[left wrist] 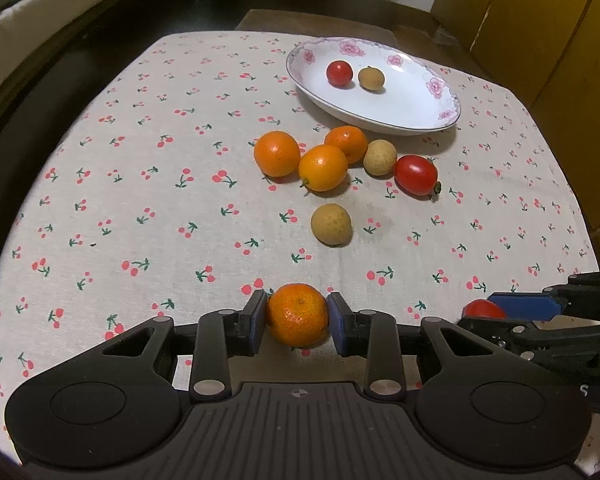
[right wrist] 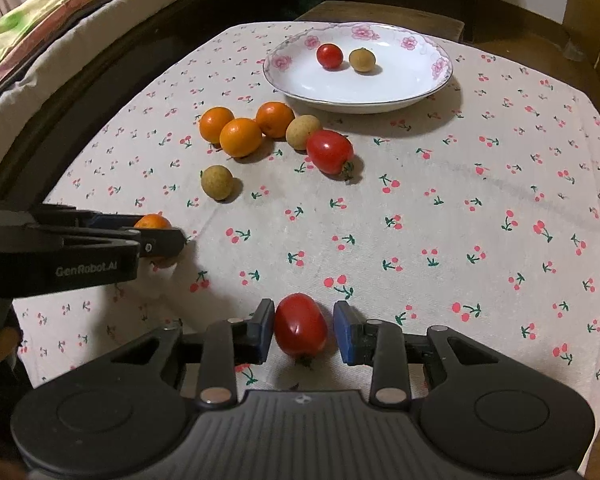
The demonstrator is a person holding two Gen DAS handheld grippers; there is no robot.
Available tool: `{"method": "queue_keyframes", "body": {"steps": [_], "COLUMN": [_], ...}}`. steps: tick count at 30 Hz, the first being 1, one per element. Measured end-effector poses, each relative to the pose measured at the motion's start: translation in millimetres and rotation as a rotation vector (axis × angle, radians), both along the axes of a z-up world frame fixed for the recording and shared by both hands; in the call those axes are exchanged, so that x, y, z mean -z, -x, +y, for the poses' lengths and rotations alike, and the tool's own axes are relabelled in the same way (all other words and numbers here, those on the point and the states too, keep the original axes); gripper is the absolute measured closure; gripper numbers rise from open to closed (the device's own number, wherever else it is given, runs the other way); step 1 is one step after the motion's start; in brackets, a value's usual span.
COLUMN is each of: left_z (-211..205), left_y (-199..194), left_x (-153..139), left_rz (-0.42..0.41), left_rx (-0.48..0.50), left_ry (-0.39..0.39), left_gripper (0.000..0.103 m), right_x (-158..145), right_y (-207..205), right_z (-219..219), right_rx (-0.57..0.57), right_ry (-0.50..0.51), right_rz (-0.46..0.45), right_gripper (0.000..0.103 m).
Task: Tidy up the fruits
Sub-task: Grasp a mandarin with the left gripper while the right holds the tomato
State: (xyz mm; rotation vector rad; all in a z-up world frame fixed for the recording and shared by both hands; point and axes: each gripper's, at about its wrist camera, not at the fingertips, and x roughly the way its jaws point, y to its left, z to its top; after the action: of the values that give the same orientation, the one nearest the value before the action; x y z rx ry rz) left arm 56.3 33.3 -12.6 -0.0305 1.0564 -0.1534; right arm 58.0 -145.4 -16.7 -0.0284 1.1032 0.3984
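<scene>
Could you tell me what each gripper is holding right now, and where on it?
The left gripper clamps a small orange across its sides. A red tomato sits between the right gripper's pads, a gap showing on one side.

Four oranges [left wrist: 277, 153], three tomatoes [left wrist: 415, 175], three longans [left wrist: 331, 224], one plate [left wrist: 440, 114]

Six fruits [left wrist: 323, 168] loose beside plate [left wrist: 440, 120]; tomato [left wrist: 339, 73], longan [left wrist: 371, 78] inside.

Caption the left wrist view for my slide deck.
Left gripper jaws clamp a small orange mandarin above the cherry-print tablecloth; floral white plate beyond.
</scene>
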Motion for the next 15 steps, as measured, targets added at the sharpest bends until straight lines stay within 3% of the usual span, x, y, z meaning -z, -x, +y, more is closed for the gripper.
{"method": "queue_keyframes", "body": {"steps": [15], "left_z": [-3.6], "left_y": [2.9], "left_x": [-7.3], "left_rz": [-0.024], "left_rx": [0.014], "left_ry": [0.002], "left_gripper": [0.062], "right_x": [-7.7], "right_y": [8.4], "right_z": [-1.0], "right_rx": [0.015], "right_ry": [-0.008], "right_rz": [-0.032], "right_gripper": [0.074]}}
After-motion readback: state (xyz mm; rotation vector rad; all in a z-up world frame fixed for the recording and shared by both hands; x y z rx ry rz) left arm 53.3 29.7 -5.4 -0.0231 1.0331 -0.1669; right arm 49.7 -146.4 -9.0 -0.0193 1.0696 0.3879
